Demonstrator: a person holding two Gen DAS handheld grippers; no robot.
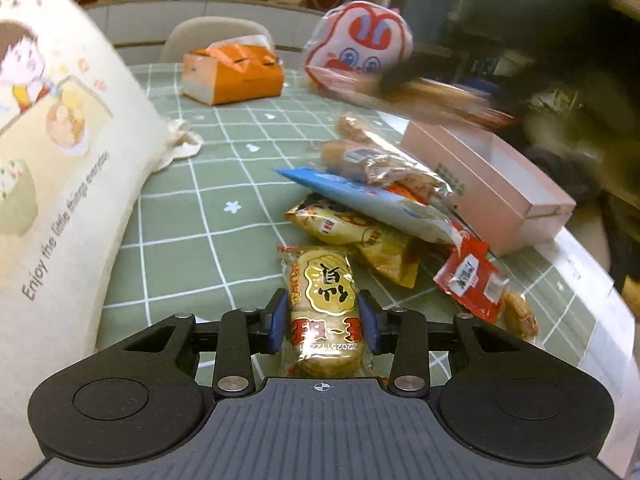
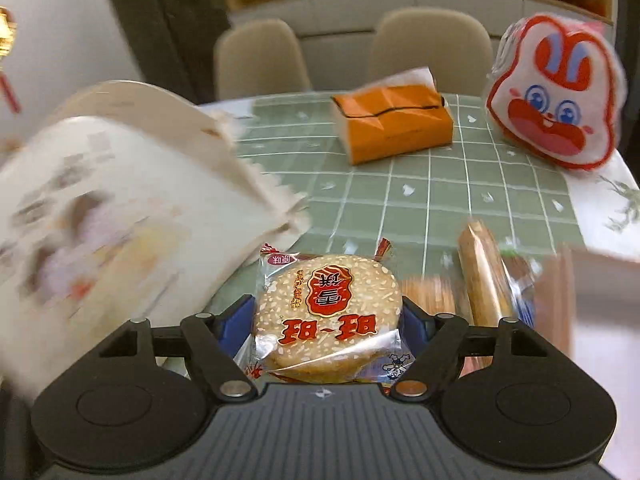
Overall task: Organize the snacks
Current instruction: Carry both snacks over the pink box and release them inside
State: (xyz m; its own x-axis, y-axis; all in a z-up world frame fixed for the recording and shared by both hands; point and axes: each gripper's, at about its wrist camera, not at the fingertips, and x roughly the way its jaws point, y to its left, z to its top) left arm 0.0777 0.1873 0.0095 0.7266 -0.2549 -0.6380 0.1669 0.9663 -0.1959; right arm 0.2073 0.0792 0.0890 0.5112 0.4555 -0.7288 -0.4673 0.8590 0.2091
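Note:
My left gripper (image 1: 323, 322) is shut on a wrapped rice cracker packet (image 1: 322, 300), held edge-on just above the green checked tablecloth (image 1: 192, 216). Ahead of it lies a pile of snack packets (image 1: 384, 216): yellow, blue-white, red and clear-wrapped ones. My right gripper (image 2: 328, 320) is shut on a round sesame rice cracker packet (image 2: 328, 316), held flat. A cream cartoon-printed cloth bag (image 1: 56, 152) stands to the left; it also shows blurred in the right wrist view (image 2: 120, 208). The right gripper appears as a dark blur (image 1: 480, 92) in the left wrist view.
An open pink box (image 1: 492, 184) lies at the table's right edge. An orange tissue box (image 1: 236, 74) (image 2: 394, 122) and a rabbit-face bag (image 1: 360, 46) (image 2: 556, 116) stand at the back. Two beige chairs (image 2: 432, 44) are behind the table. A wrapped stick snack (image 2: 480, 272) lies to the right.

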